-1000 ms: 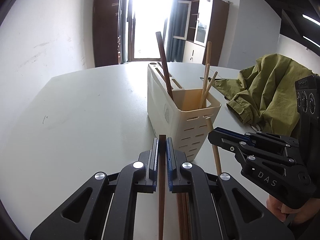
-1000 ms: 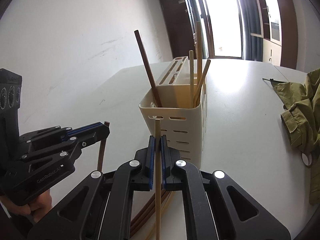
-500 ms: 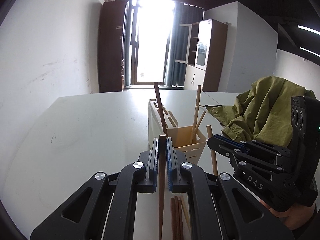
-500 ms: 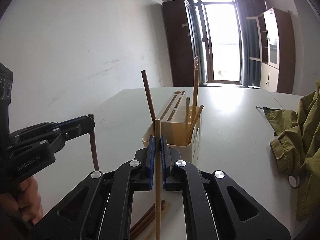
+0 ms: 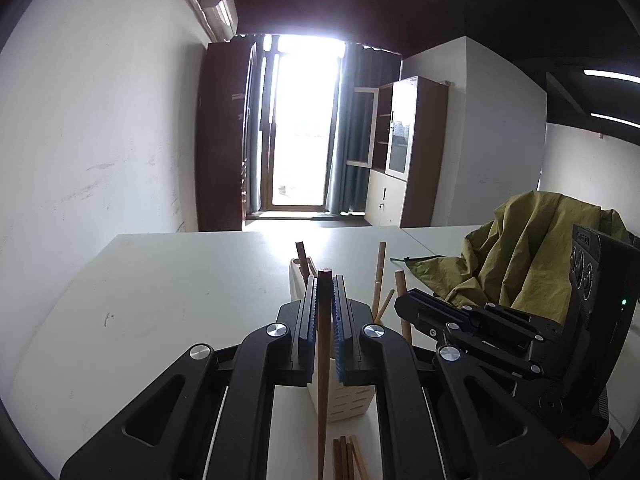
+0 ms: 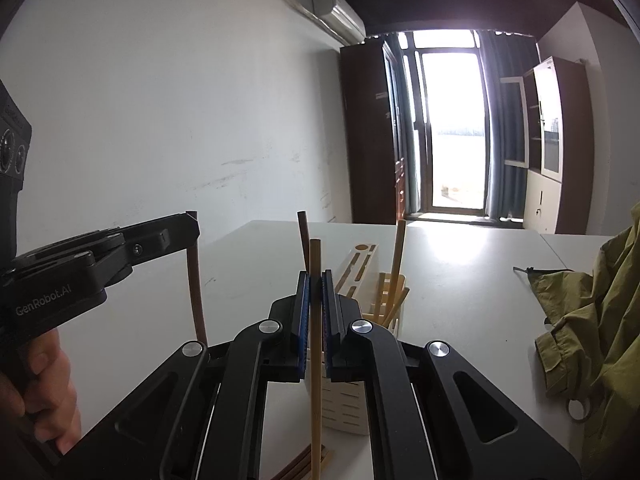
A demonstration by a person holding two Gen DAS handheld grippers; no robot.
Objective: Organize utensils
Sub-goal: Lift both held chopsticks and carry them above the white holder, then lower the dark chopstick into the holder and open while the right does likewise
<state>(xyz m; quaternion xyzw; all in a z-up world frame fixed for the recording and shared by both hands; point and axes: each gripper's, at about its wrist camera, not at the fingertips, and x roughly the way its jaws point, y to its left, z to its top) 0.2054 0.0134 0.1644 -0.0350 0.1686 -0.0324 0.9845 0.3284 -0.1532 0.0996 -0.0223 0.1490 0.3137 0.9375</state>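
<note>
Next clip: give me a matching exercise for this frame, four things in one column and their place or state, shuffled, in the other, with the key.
Things
1. dark chopstick
2. light chopstick
3. holder
4. jacket

Places or states
A. heaped on the table at the right
B. clamped in the right gripper
C. stands on the table with chopsticks in it
D. clamped in the left gripper

Pairs: 1-D, 2-B, 3-C, 4-A
</note>
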